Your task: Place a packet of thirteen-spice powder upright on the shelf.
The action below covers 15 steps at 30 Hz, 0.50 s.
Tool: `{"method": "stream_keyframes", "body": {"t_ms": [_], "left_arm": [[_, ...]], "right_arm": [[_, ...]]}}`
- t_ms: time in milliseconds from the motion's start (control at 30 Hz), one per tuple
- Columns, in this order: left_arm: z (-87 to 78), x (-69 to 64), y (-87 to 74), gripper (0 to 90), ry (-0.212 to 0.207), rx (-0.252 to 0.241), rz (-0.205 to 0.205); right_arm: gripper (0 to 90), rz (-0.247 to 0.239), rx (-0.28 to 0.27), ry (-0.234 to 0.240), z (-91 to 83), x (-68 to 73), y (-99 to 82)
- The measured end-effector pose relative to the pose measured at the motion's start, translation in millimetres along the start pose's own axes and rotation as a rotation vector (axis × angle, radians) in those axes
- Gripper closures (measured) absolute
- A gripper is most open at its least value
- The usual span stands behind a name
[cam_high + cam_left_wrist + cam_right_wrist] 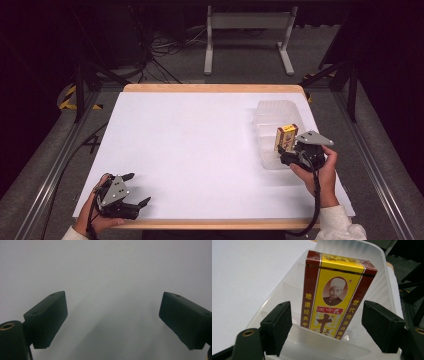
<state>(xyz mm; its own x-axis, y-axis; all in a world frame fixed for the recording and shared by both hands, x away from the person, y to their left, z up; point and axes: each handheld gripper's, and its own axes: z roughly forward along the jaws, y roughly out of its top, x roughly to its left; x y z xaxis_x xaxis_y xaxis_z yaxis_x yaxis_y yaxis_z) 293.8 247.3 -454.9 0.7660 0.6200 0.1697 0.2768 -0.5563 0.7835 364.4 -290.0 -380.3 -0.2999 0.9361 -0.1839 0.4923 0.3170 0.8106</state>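
Box (337, 293) stands upright in the clear tray (265, 112), right side of worktop (190, 145). Right gripper (327, 327) jaws released, straddling box w/o contact. Left gripper (134, 189) spread wide, empty. Box likely light, thin cardboard; grip narrow sides near bottom, gently.

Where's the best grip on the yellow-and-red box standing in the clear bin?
Probably its upper half, by the two narrow red sides. The box stands upright in the bin, bottom behind the near wall. Come from the near side, where the right gripper already straddles it.
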Motion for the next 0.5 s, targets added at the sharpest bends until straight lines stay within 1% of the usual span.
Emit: {"method": "stream_keyframes", "body": {"t_ms": [500], "left_arm": [[0.2,-0.2,0.2,9.0,-0.001,0.004,-0.001]], "right_arm": [[22.9,-0.010,-0.002,0.011,-4.9,0.6,-2.2]]}}
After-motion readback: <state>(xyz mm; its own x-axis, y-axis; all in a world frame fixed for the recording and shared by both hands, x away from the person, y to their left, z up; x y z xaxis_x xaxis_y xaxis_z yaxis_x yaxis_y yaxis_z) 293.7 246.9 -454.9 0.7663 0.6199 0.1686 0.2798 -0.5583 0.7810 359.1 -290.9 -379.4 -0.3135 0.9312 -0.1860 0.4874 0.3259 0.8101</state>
